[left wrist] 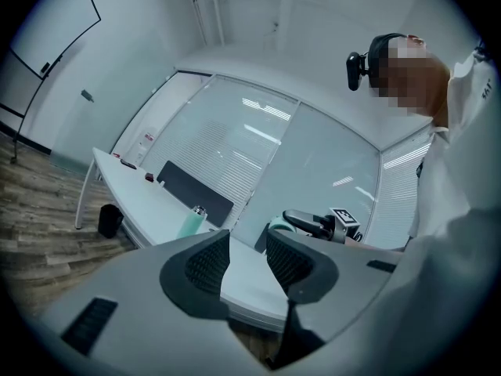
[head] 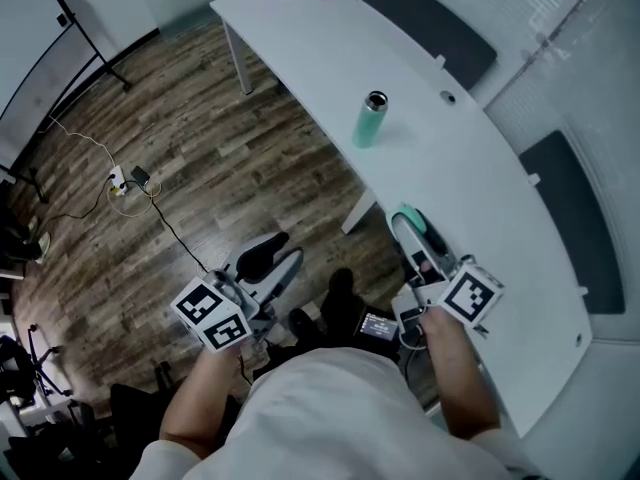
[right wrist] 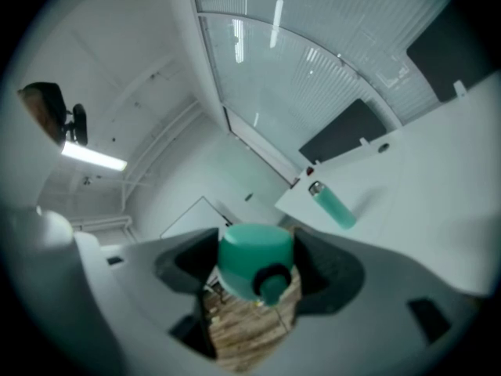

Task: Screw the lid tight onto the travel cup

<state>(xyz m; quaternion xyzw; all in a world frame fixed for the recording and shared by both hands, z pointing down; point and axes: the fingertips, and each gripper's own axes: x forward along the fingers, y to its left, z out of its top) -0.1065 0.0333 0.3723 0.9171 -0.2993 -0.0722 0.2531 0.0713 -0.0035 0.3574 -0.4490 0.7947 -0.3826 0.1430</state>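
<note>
While the travel cup point(head: 370, 120) stands upright and uncapped near the counter's point(head: 480, 208) long front edge, about mid-length, the lid point(right wrist: 252, 258) is held well apart from it, clamped in the right hand-held gripper point(right wrist: 258, 274). Lid is to be brought over the mouth, seated square, then turned; cross-threading is the likely risk. Left hand-held gripper point(left wrist: 246, 261): part-open, empty; best closed on the cup body against spin. Cup: slim, teal, bare metal rim; lid matching teal.
</note>
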